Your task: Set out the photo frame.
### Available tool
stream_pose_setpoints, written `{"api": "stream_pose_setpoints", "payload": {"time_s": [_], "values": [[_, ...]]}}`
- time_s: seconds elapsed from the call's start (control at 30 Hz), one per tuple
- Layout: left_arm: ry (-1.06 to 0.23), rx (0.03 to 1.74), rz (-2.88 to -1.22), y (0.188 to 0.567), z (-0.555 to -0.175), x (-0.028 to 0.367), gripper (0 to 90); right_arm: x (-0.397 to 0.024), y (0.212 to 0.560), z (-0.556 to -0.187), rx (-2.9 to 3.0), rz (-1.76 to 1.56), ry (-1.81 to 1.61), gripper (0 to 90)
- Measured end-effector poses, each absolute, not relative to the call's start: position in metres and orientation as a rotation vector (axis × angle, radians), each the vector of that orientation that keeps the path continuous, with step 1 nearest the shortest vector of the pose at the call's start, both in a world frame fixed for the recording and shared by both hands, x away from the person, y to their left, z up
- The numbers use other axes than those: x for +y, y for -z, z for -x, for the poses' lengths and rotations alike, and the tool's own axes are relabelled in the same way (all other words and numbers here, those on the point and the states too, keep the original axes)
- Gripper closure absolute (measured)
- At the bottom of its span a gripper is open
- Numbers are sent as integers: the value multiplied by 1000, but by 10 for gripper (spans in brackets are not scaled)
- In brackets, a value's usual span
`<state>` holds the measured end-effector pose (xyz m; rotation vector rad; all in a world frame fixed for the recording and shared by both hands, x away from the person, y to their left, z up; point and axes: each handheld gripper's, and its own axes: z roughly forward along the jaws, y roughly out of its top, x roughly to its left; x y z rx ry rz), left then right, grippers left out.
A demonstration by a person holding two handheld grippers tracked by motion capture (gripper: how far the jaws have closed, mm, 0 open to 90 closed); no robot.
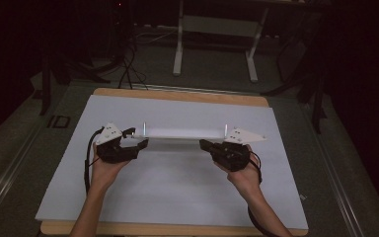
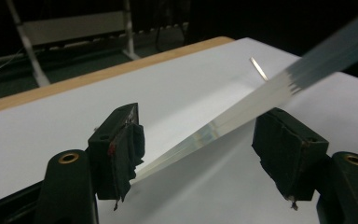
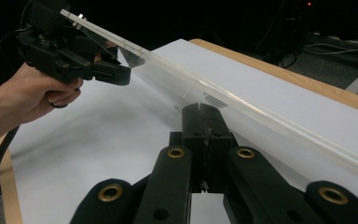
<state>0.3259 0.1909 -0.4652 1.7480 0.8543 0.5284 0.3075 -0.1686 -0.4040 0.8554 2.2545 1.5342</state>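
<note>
Your worktop [image 1: 64,200] is a wooden board covered almost edge to edge by a white sheet [image 1: 177,182], and that sheet is the landmark for everything else. Beyond the sheet's far edge, on the dark floor, stands a pale metal frame [image 1: 216,37] with two legs; it plays no part in the work.

Above the sheet's middle, a long clear strip [image 1: 185,132] of plastic or glass runs from side to side, with a thin metal pin standing up near each end. It appears lifted off the sheet rather than lying flat on it, and the grip on one end looks like what keeps it there.

Your right gripper [image 1: 208,145] sits over the right half of the sheet with its fingers pressed together. In the right gripper view they look closed [image 3: 204,122] on the strip's lower edge, though I cannot tell for certain that the edge is caught between them. That hold would explain why the strip stays level.

Your left gripper [image 1: 137,138] is over the left half of the sheet, at the strip's other end. Its fingers [image 2: 121,144] stand wide apart, with the strip passing between them and no pad pressing on it. I judge that end to be either freshly let go or about to be taken.

No brand, label or writing can be read on the strip, the sheet or the grippers.
</note>
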Motion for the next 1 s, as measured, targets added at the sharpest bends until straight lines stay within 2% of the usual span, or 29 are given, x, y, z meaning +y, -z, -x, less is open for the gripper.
{"api": "stream_pose_setpoints", "payload": {"time_s": [0.2, 0.33, 0.43, 0.63, 0.7, 1.0], "values": [[-537, 833, -1723, 465, -326, 188, 333, -171, 401, -309, 2238, -861, -1539, 900], [-560, 824, -1713, 465, -325, 186, 402, -173, 399, -310, 2225, -866, -1540, 900], [-570, 824, -1713, 464, -325, 186, 408, -174, 398, -309, 2211, -845, -1500, 892], [-568, 838, -1707, 463, -326, 185, 409, -179, 402, -306, 2199, -815, -1419, 831], [-570, 843, -1703, 463, -327, 185, 408, -182, 406, -306, 2197, -814, -1406, 790], [-551, 869, -1707, 458, -332, 185, 408, -205, 428, -310, 2170, -896, -1329, 713]]}}
